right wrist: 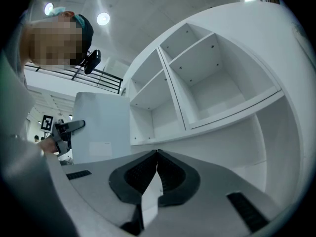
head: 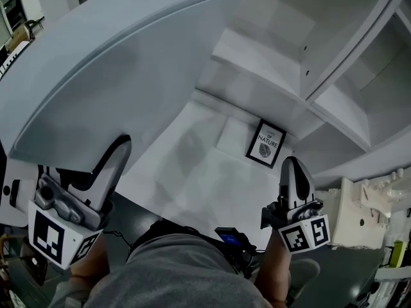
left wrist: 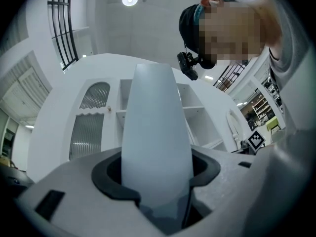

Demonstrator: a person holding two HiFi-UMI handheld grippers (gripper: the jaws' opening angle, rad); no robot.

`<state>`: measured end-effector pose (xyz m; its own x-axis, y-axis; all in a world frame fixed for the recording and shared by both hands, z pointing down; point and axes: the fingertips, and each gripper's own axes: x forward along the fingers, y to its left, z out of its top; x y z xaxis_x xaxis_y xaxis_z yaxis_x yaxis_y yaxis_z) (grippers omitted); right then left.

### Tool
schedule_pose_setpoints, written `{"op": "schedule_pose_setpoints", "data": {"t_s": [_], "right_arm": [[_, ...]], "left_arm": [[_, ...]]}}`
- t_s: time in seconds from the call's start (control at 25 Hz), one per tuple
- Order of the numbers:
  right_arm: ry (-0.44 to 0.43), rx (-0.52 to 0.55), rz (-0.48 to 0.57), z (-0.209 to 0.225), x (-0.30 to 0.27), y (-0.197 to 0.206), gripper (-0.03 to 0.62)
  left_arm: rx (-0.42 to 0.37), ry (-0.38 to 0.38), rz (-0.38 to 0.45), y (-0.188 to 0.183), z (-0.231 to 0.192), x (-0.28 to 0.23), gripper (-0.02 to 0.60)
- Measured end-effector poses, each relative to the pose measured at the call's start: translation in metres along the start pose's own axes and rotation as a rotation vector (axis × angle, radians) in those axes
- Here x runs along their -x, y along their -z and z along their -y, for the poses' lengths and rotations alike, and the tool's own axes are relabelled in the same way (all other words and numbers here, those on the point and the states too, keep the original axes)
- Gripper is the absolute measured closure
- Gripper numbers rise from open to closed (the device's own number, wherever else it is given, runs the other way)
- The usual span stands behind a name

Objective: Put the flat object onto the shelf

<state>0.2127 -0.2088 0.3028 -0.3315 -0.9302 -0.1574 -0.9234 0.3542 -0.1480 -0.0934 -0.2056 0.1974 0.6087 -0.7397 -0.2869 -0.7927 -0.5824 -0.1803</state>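
Observation:
The flat object is a large white board [head: 122, 63], tilted up across the upper left of the head view. My left gripper [head: 119, 147] is shut on its lower edge. In the left gripper view the board [left wrist: 155, 132] stands edge-on between the jaws of the left gripper [left wrist: 158, 174] and hides most of what lies ahead. My right gripper [head: 294, 169] hangs at the lower right, apart from the board, and its jaws meet with nothing held. The right gripper [right wrist: 157, 154] faces the white shelf unit [right wrist: 207, 78], with the board [right wrist: 98, 127] to its left.
A small black-framed picture [head: 266, 143] stands on the lower white surface below the shelf compartments [head: 334, 101]. The shelf unit has several open compartments [left wrist: 197, 117]. A cream-coloured object [head: 359, 213] sits at the far right.

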Motion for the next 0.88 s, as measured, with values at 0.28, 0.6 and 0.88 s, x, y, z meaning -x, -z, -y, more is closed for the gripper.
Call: {"op": "schedule_pose_setpoints", "data": {"t_s": [0.28,0.6,0.88], "right_arm": [[-0.015,-0.007,-0.003,-0.003,-0.005,0.002,0.566],[-0.02,-0.006,0.011,0.002,-0.003,-0.004,0.566],[-0.02,0.0,0.022,0.006,0.002,-0.01,0.566]], "left_arm": [[-0.039,0.021,-0.013,-0.013,0.002,-0.008,0.318],[-0.044,0.041,0.008,-0.032,0.003,-0.019,0.318],[-0.074,0.065,0.046,-0.05,0.01,-0.031,0.318]]}}
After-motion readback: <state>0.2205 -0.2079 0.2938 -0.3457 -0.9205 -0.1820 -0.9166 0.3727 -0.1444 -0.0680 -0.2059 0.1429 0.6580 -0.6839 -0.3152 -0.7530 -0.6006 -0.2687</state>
